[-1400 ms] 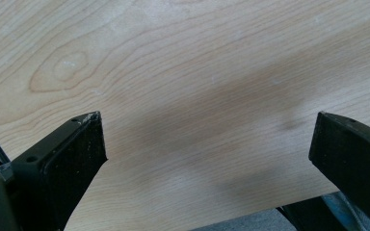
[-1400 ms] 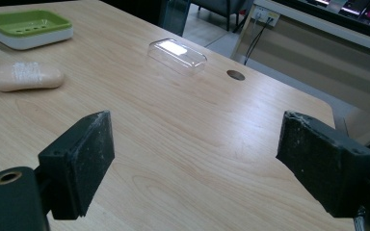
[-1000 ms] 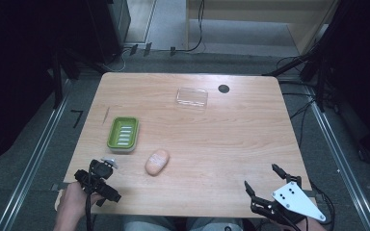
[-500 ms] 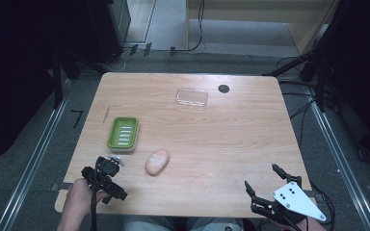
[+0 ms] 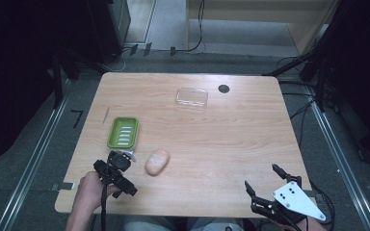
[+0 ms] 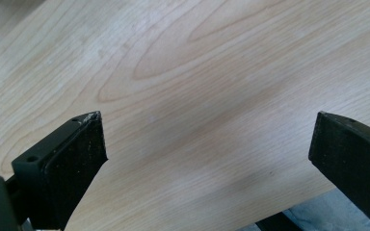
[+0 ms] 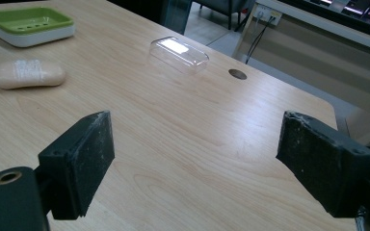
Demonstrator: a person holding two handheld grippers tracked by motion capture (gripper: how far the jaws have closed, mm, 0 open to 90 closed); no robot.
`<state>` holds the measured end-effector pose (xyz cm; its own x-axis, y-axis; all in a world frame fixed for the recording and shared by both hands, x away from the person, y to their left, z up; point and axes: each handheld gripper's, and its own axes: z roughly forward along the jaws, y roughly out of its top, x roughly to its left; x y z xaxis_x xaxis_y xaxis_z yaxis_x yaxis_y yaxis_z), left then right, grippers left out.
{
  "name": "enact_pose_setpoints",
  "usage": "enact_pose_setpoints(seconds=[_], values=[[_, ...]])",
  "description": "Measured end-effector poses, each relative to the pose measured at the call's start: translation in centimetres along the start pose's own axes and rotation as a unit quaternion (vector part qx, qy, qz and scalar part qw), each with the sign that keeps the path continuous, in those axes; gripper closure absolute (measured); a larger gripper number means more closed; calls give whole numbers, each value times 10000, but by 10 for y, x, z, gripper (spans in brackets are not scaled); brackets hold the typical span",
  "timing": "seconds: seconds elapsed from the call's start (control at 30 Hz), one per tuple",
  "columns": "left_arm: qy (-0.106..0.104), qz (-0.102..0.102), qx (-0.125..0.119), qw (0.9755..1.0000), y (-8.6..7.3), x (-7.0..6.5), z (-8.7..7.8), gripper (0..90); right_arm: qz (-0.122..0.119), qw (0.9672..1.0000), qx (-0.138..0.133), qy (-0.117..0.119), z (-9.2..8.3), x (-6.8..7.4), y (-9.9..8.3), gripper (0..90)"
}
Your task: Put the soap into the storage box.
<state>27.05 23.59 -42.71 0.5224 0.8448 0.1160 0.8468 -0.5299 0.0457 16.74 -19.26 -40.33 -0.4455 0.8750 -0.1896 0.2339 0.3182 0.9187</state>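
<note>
At the left of the high view, the left hand-held gripper sits low over the near-left part of the pale wooden tabletop, gripped by the person's left hand. In the left gripper view its two black jaws stand wide apart with bare wood grain between them, holding nothing; from above, its exact tilt is hard to make out.

Just beyond that hand-held gripper lies the green rectangular plastic soap dish with a white base, empty, its slotted floor showing. It also appears at the far left of the right gripper view.

Just to the right of the left hand-held gripper, near it but apart, rests the oval peach-coloured bar of soap, lying flat on the bare wood and close to the dish's near right corner without touching it. In the right gripper view the bar lies in front of the dish.

Farther back, near the middle of the tabletop, lies a clear rectangular plastic lid, and just to its right a small round dark hole is set in the wood.

At the near-right corner, the right hand-held gripper hangs at the table's edge, its grey three-cornered plate on top. Its jaws are spread wide and empty, well apart from the soap.
</note>
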Motion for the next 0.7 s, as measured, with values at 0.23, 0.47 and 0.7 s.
enact_pose_setpoints(seconds=[0.23,0.47,0.7], values=[[-25,131,8,9999,10,-5,-2,0,-1,10000,-5,-10,0,0,0,133],[-52,232,-20,9997,22,-10,-4,0,-1,10000,0,-13,0,0,0,133],[-57,243,-46,9997,31,-11,-5,0,-4,10000,-6,-24,0,0,0,133]])
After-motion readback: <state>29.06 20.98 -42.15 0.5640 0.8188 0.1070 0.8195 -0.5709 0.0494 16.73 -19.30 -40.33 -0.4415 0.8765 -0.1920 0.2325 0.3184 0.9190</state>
